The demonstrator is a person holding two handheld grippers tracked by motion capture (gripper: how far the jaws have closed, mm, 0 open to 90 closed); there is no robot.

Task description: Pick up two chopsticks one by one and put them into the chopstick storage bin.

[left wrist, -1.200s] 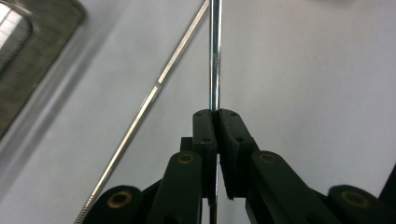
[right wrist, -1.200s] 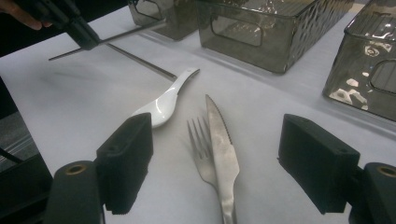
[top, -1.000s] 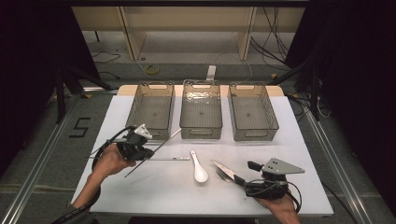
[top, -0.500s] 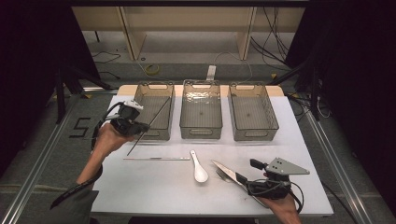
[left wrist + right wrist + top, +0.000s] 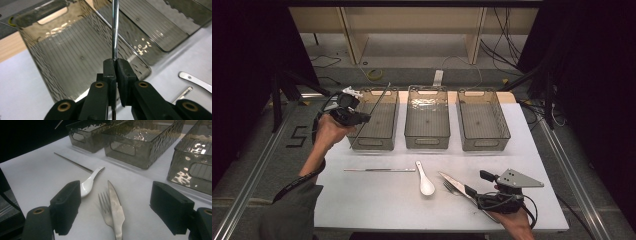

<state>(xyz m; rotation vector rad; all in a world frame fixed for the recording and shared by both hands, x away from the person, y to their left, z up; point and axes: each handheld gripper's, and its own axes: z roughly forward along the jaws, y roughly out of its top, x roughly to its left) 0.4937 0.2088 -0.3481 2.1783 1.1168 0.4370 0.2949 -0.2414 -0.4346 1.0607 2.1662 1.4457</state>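
My left gripper (image 5: 361, 118) is shut on a thin metal chopstick (image 5: 380, 99), held slanting over the near left part of the left bin (image 5: 373, 143). In the left gripper view the pads (image 5: 109, 65) pinch the chopstick (image 5: 115, 30) above that bin (image 5: 75, 50). A second chopstick (image 5: 379, 170) lies on the white table, with a white spoon (image 5: 425, 180) to its right. My right gripper (image 5: 477, 183) rests open near the front right. A knife (image 5: 115, 205) and a fork (image 5: 104, 206) lie between and ahead of its jaws, untouched.
Three smoky clear bins stand in a row at the back: left, middle (image 5: 427, 142) and right (image 5: 484, 142). The white table (image 5: 362, 200) ends close in front of the right hand. Cables and shelf legs lie beyond the table.
The left hand has lifted the chopstick off the table and carried it up and away to the left bin. The right gripper has stayed put.
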